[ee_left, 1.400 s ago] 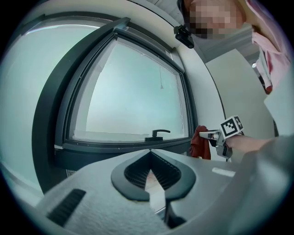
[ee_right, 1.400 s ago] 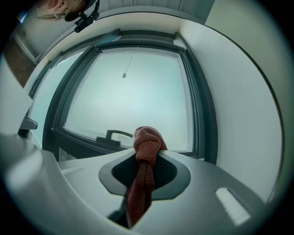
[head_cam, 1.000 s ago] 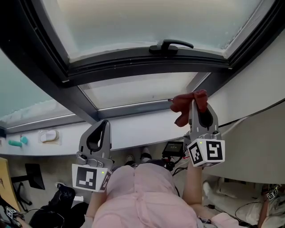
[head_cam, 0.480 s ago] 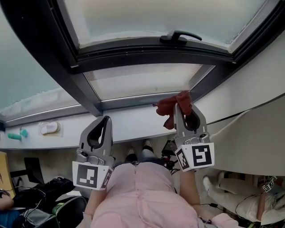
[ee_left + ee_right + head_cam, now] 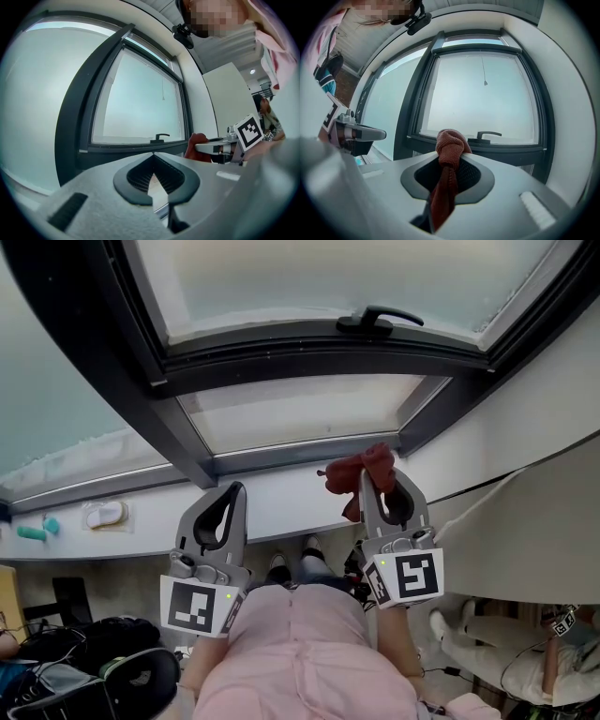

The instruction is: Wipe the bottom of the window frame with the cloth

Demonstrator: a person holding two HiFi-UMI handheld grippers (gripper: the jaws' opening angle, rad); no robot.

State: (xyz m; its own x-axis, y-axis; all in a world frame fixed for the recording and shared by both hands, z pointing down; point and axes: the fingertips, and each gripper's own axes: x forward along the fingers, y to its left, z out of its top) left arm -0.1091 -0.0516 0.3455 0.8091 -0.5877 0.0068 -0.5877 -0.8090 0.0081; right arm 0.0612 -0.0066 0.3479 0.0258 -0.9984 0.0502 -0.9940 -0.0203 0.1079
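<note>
**While one cloth (image 5: 362,465) sits pinched in the right tool (image 5: 378,474), the left tool (image 5: 229,491) carries nothing**

At the far left of the head view, two small things lie on the white sill (image 5: 281,507): one teal (image 5: 37,532) and, just beside it, one white (image 5: 103,514). Right of them is the left tool, held up below the dark window frame (image 5: 281,454). In the left gripper view its two jaws meet at the tips (image 5: 153,153), with nothing between them.

Further right comes the right tool, level with the left one and well apart from it. Its two jaws are closed on the single red-brown cloth. In the right gripper view (image 5: 450,153) the cloth (image 5: 450,143) bunches into a knot-like wad above the tips, and one strip hangs down between the pads. From the left gripper view the wad (image 5: 194,145) shows at the tool's front end.

In the head view the cloth lies near the frame's bottom rail, toward its right corner. Whether it touches the rail cannot be told.

Above, the upper sash carries one black handle (image 5: 377,319). The person's pink top (image 5: 300,652) fills the bottom of the head view between the two marker cubes.
</note>
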